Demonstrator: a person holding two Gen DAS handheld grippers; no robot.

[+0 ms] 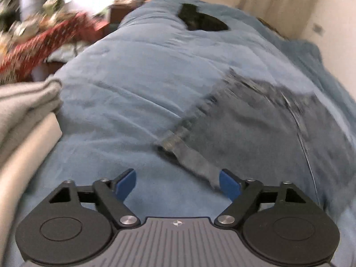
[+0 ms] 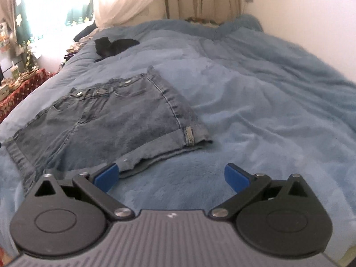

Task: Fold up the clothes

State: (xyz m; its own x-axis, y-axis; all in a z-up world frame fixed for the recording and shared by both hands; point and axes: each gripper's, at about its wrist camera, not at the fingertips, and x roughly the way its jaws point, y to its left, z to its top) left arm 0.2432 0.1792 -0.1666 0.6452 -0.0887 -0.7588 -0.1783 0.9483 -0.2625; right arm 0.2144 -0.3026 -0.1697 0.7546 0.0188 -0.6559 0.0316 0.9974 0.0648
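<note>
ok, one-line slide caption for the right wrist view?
Open right tongs hover over the fluffy blue blanket, beside the hem of flat-laid blue denim shorts.

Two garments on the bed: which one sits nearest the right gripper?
The denim shorts, spread just ahead of the right gripper; the black garment lies far back.

- bed (image 2: 267, 93) is wearing a fuzzy blue blanket, wrinkling all over
- window (image 2: 55, 0) is blasting daylight through sheer curtains (image 2: 124, 0)
- plain white wall (image 2: 300, 11) is running along the far side
- red patterned cloth (image 2: 20, 91) is covering something on the window side
</note>
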